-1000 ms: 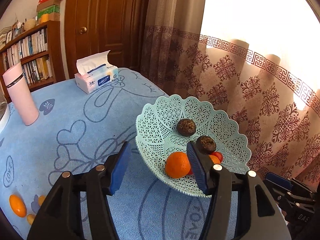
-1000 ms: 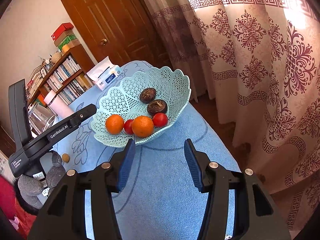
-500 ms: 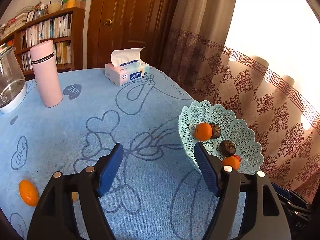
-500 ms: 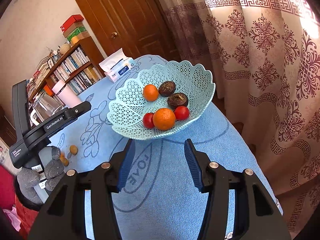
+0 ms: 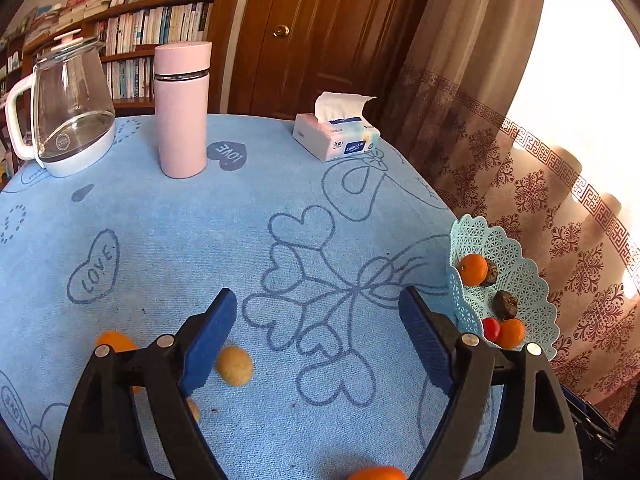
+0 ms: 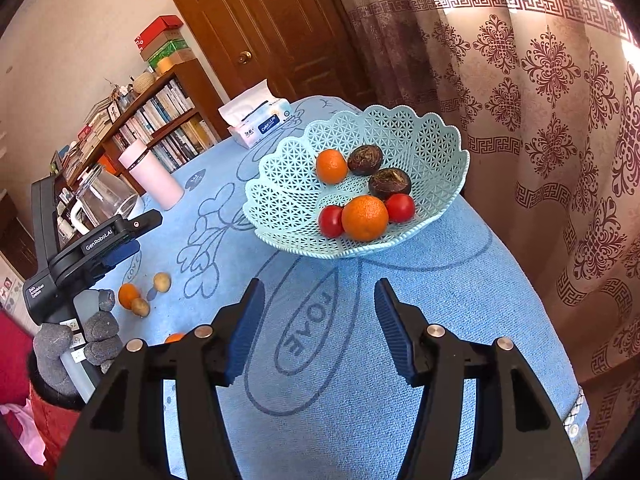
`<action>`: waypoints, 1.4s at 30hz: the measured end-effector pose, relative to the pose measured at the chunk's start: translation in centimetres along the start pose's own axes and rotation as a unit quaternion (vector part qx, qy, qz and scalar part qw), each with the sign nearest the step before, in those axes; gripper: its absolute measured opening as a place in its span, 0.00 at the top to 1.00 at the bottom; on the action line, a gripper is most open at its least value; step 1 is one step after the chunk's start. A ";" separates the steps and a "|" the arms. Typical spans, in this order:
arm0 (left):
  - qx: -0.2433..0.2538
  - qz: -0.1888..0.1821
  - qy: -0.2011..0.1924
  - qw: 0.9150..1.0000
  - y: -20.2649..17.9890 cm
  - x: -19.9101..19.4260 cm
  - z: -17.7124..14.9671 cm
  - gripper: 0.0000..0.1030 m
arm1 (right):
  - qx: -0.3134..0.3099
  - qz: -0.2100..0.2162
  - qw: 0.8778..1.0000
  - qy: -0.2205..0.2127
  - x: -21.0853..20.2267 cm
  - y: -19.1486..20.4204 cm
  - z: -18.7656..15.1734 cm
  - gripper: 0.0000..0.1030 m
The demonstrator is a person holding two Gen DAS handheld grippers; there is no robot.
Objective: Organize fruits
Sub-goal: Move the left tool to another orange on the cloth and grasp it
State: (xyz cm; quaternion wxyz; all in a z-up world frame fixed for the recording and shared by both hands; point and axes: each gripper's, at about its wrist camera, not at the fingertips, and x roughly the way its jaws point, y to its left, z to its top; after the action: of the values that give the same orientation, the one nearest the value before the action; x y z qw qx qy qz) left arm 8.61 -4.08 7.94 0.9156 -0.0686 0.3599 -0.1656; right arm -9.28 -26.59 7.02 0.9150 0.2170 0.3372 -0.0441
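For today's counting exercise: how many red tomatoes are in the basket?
2. One tomato lies left of the front orange, the other tomato right of it, both in the basket. Fruit may hide more.

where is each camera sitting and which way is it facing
Left wrist view: on the left hand-held gripper, jaws opening and empty, facing across the blue cloth-covered table towards the pink cylindrical bottle.
Right wrist view: on the right hand-held gripper, jaws opening and empty, facing the mint lattice plastic basket; a grey-gloved hand shows at left.
Shared: basket, bottle, white tissue pack.
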 end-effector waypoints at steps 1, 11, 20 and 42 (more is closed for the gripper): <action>-0.006 0.002 -0.002 1.000 0.5 -0.3 0.1 0.20 | -0.002 0.002 1.000 0.002 0.1 0.2 -0.1 0.43; -0.046 0.046 -0.024 0.998 6.4 -3.3 0.0 0.20 | -0.025 0.025 0.999 0.025 1.1 2.4 -1.2 0.43; -0.086 0.106 -0.020 0.990 11.7 -4.6 -1.2 0.20 | -0.046 0.046 0.997 0.052 2.5 4.6 -2.5 0.43; -0.073 0.112 0.047 0.990 11.9 -0.7 -4.5 0.37 | -0.066 0.065 0.992 0.089 4.3 7.0 -4.2 0.42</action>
State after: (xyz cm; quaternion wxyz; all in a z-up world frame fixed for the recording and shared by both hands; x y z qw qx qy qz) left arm 8.10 7.29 2.19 0.9032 -0.0861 0.4187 -0.0381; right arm -6.87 -18.25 4.02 0.8947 0.1807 0.4043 0.0574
